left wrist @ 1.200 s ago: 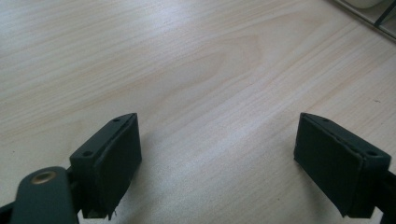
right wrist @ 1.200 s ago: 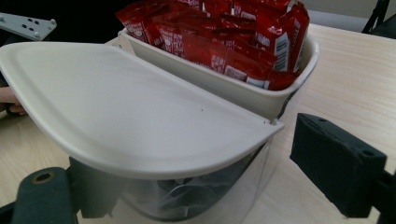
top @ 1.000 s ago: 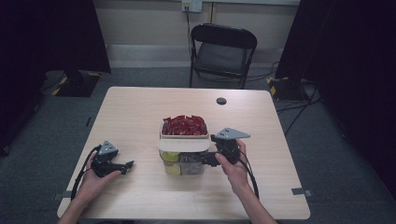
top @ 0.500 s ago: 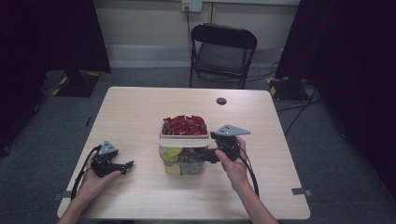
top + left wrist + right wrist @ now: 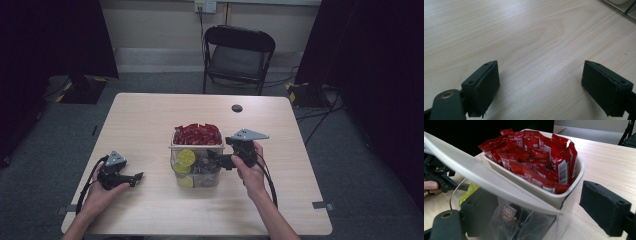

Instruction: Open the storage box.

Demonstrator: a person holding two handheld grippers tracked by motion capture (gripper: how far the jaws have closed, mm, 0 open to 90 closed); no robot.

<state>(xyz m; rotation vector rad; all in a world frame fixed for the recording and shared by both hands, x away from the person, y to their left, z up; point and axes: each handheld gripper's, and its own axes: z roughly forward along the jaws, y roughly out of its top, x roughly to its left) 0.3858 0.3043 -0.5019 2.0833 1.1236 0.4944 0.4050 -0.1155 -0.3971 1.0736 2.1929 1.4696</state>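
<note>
Right gripper [image 5: 216, 161] has crept left onto the clear container [image 5: 196, 172] under the sachet tray [image 5: 564, 195], jaws wide, nothing gripped. Left gripper [image 5: 137, 176] idle, jaws wide.

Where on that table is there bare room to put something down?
The far table behind the container is bare except a small dark disc. The near edge between both forearms is free too. It is crowded where the right gripper meets the container.

both grippers, left [image 5: 134, 177] and right [image 5: 216, 161], jaws wide apart
</note>
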